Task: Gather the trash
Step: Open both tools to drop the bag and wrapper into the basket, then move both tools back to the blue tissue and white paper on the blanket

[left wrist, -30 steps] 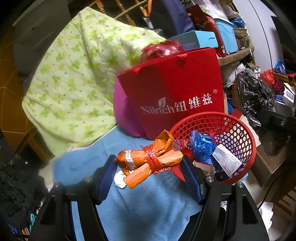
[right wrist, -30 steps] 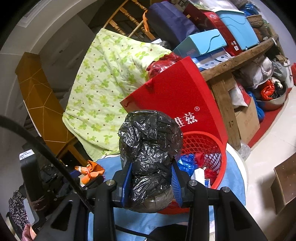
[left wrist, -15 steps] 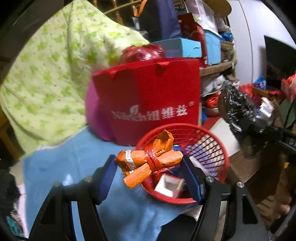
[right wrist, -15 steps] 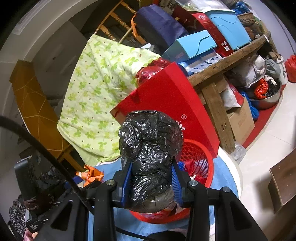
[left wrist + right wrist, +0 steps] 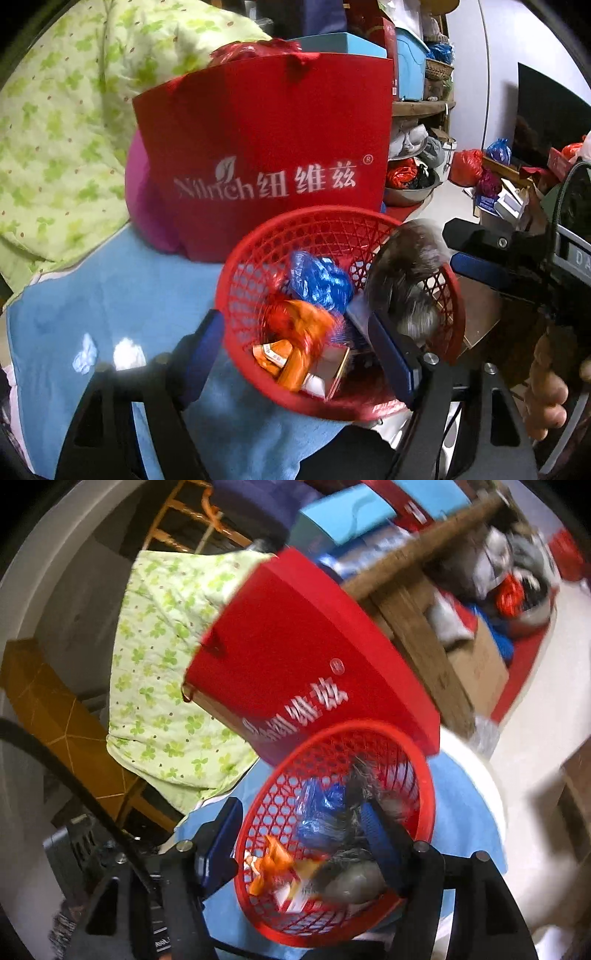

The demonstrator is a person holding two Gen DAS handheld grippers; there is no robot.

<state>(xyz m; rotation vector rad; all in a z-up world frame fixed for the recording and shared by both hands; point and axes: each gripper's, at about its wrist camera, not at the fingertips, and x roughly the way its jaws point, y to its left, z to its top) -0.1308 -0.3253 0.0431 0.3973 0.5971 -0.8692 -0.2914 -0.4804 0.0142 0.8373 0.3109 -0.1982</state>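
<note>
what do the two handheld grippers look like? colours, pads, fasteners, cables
Both look alike: black angular frames, blue pads on the finger insides, silver screw heads at the finger bases. Left gripper, right gripper. In the left wrist view the right gripper's side carries a grey plate with pale lettering, cut off. A black cable runs by the right gripper.

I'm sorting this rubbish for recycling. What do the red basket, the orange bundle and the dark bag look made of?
Red basket: rigid moulded plastic, going by its even open lattice and smooth rim.
Orange bundle: probably thin glossy wrapper film or coated paper, creased, printed, with red ties; blur leaves it open.
Dark bag: likely thin black plastic film, crinkled with grey highlights, though heavily blurred.
</note>
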